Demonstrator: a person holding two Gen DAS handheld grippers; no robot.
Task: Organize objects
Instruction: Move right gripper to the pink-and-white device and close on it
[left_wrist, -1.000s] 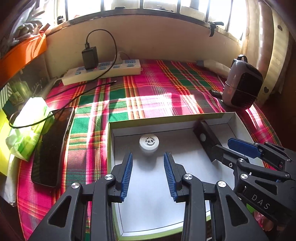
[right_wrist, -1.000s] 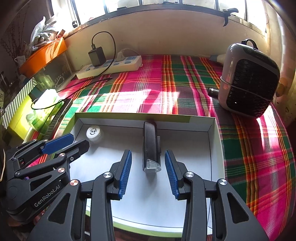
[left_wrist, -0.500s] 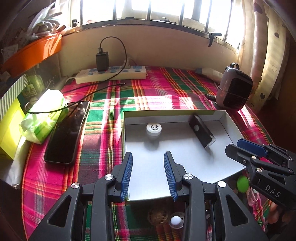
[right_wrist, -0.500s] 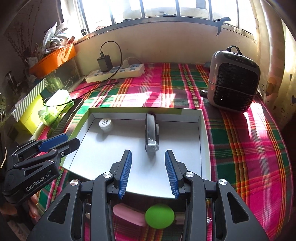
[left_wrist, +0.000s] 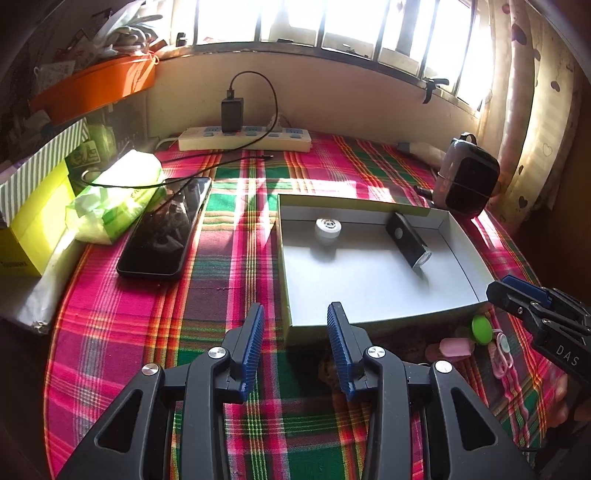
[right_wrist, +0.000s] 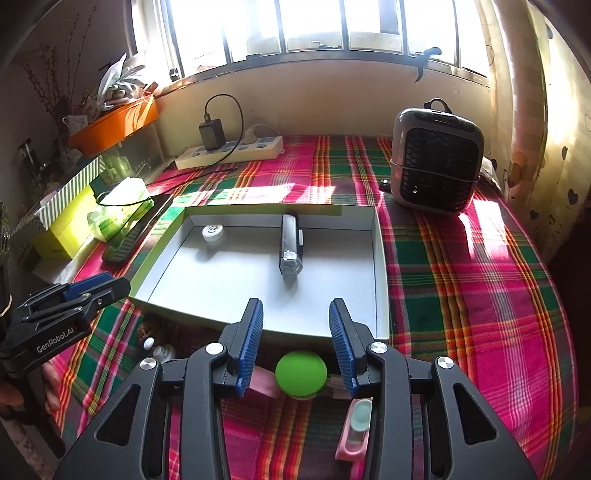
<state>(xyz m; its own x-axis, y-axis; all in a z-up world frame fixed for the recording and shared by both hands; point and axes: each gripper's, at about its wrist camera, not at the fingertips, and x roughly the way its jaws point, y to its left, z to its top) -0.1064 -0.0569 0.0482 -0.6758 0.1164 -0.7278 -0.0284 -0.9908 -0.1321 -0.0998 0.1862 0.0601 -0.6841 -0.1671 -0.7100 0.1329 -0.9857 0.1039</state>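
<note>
Both hand-held grippers empty, jaws apart. Left hand-held gripper (left_wrist: 295, 341) over plaid tabletop (left_wrist: 221, 280), near box corner. Right hand-held gripper (right_wrist: 296, 341) frames green ball (right_wrist: 301, 373), likely next pick. White box (right_wrist: 380, 266) already holds flashlight (right_wrist: 290, 248) and white cap (right_wrist: 213, 233); pink items (right_wrist: 356, 430) wait outside near wall.

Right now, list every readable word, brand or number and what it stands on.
"GenRobot.AI": side of the left gripper.
"DAS": side of the right gripper.
White cap: printed mark, too small to read.
Yellow box: dark lettering, too blurred to read.
</note>
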